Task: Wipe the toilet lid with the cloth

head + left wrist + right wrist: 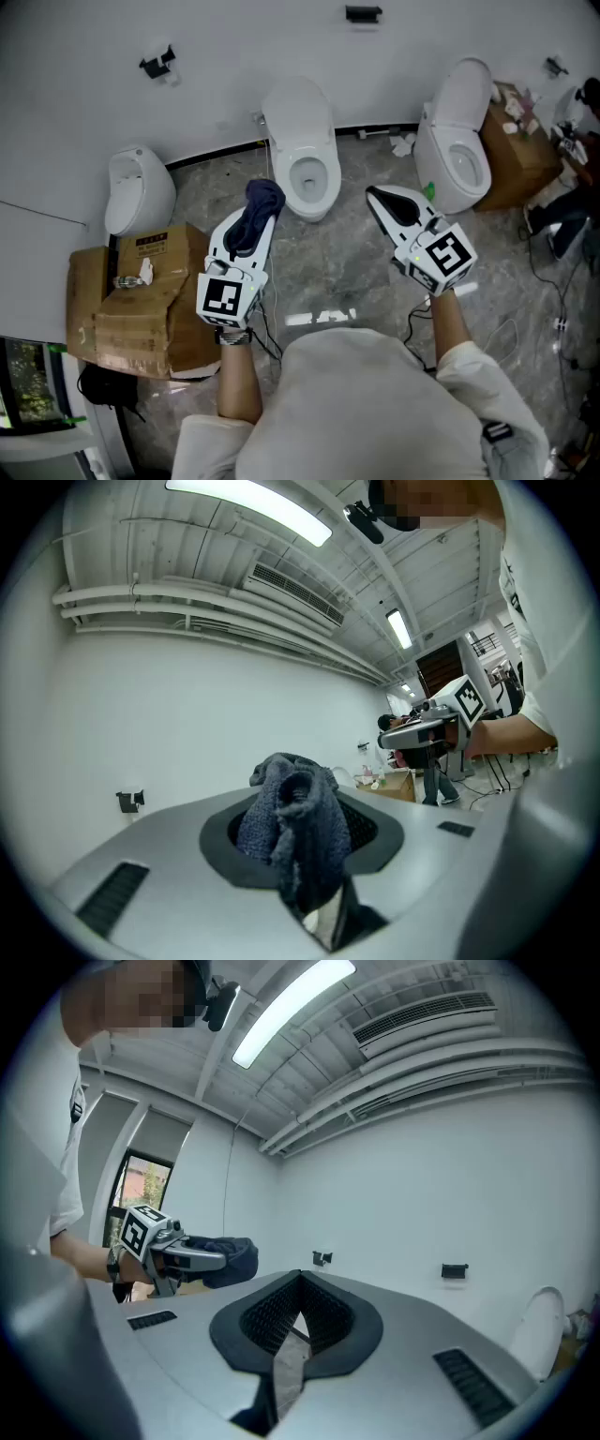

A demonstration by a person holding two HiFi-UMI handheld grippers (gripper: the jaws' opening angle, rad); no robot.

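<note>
Head view: dark cloth [261,197] bunched between left hand-held gripper [265,214] jaws, clenched on it; right hand-held gripper [372,194] closed, empty.

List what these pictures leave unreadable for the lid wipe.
1. Left gripper: tips wrapped by the cloth, in the head and left gripper views.
2. A toilet lid: cut off at the right gripper view's edge; which toilet it belongs to is unclear.
3. Floor beneath the person: hidden by their torso in the head view.
4. Box label: too small in the head view.
</note>
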